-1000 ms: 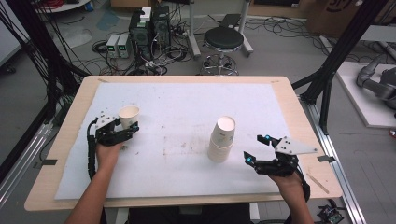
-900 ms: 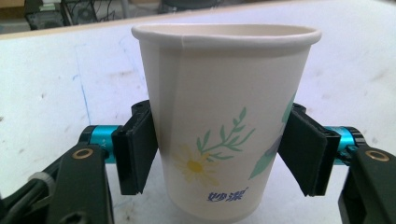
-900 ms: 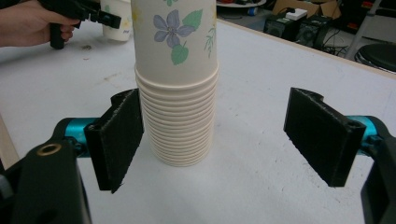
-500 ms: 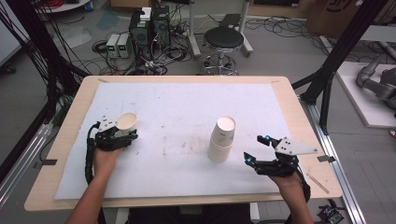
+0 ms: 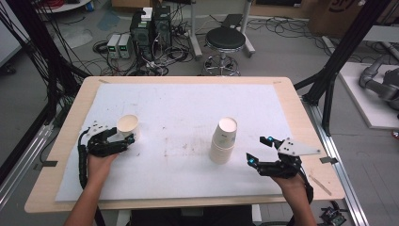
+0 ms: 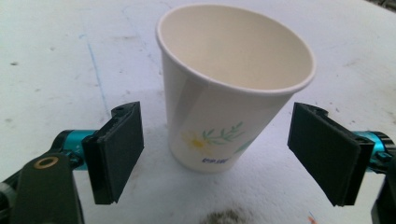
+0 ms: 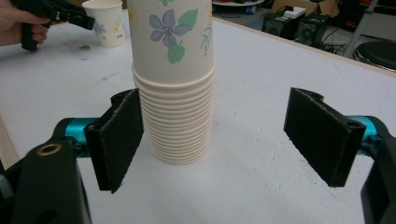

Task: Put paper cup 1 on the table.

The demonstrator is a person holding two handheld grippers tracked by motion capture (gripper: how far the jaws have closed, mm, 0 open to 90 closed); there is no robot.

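**Single cup set down, left claw letting go**

While the paper cup (image 6: 233,88) is standing upright on the white table cover (image 5: 188,103), at about nine o'clock from the table's centre in the high view, the left gripper (image 6: 224,158) is sitting around it with its jaws spread wide. They have just been opening, and the cup is standing between them with a clear gap to each pad (image 6: 119,149), so nothing is being grasped. In the high view the left gripper (image 5: 123,140) is lying just at the cup's (image 5: 128,126) seven o'clock side.

As a thin-walled, empty paper thing, the cup is likely handling as very light, easily tipped and easily crushed. Its rolled rim is probably the stiffest part, so a gentle pinch across the wall a little below the rim looks the safest hold; squeezing hard at mid-height is risking a dent.

At about four o'clock from centre, the stack of cups (image 5: 223,141) is standing mouth down, well apart from the single cup. The right gripper (image 7: 215,140) is waiting at the stack's (image 7: 175,93) base, jaws released and wide, the stack sitting nearer the left-hand pad but touching neither.
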